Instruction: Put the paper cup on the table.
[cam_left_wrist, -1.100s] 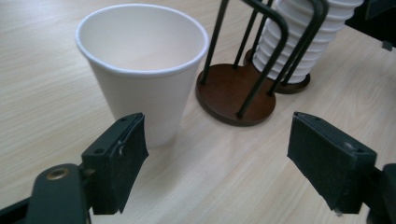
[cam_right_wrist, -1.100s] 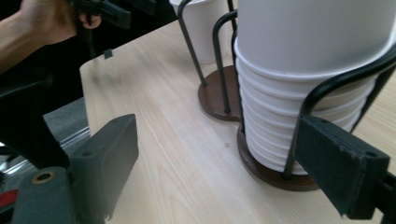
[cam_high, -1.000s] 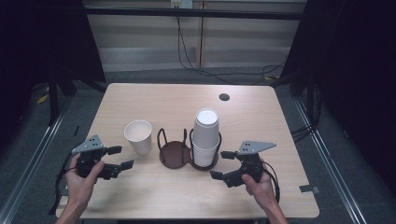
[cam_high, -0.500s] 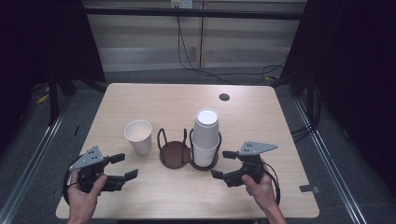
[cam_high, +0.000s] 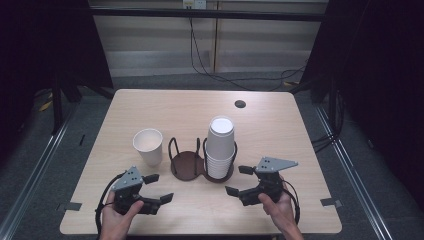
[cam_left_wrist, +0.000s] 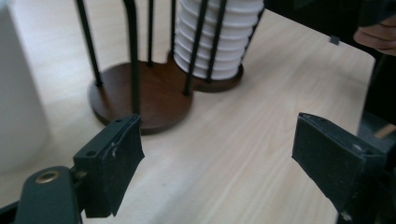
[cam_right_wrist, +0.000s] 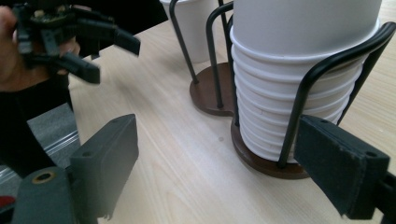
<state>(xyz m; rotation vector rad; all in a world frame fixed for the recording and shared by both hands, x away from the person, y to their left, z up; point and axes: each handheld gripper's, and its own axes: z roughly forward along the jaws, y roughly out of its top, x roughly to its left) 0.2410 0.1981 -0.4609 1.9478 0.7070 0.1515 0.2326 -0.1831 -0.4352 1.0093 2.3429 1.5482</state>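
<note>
Your left gripper (cam_high: 158, 187) has just been opening, nothing between its jaws; right gripper (cam_high: 239, 180) wide, empty. Loose cup (cam_high: 148, 146) stands left of rack (cam_high: 189, 162); approach level, jaws astride its wall.

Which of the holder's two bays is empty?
The left bay of the cup holder: just its bare brown base between the wire posts. The right bay holds the stack of white cups. A single cup stands on the table, outside the holder.
</note>
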